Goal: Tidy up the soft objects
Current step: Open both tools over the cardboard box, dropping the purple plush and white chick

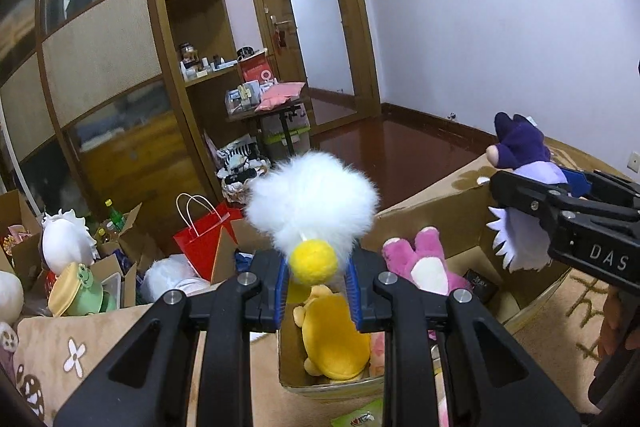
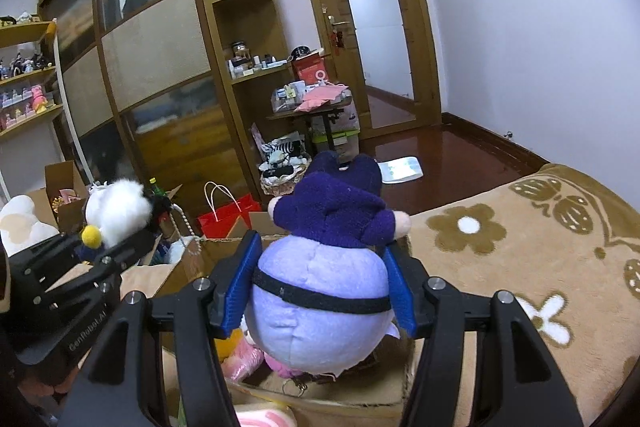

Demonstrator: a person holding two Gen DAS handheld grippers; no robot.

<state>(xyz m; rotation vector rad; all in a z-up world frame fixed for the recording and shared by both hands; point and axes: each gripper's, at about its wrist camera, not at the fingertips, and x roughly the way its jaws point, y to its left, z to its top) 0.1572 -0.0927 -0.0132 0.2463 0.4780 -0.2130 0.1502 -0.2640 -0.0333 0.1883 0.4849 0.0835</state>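
The fluffy white plush (image 1: pixel 312 203) is gripped by the left hand-held gripper (image 1: pixel 316 283); the soft, light purple plush (image 2: pixel 320 291), at three o'clock, is squeezed mid-body by the right hand-held gripper (image 2: pixel 320 291).

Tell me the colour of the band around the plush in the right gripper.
Black, seen best in the right wrist view, around the lavender plush.

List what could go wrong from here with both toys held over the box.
1. The left gripper seems to pinch the white fluffy toy only near its yellow ball; most of its bulk sits beyond the fingers, so it may slip out.
2. The purple plush is round and bulges past the right gripper; it could squirt free.
3. The cardboard box already holds a yellow plush and pink plush, so dropped toys may bounce out.
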